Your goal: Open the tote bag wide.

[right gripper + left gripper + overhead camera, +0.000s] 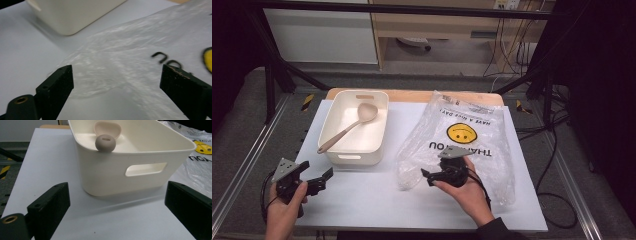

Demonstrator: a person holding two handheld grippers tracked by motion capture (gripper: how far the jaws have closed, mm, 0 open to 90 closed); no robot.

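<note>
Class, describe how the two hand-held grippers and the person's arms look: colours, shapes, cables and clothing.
Each hand-held gripper is black with two flat, blocky jaws and a grey three-cornered plate on top: the left hand-held gripper and the right hand-held gripper. A black cable loops from the left one. A brass-coloured screw insert sits at a jaw base. The right arm wears a dark sleeve.
</note>
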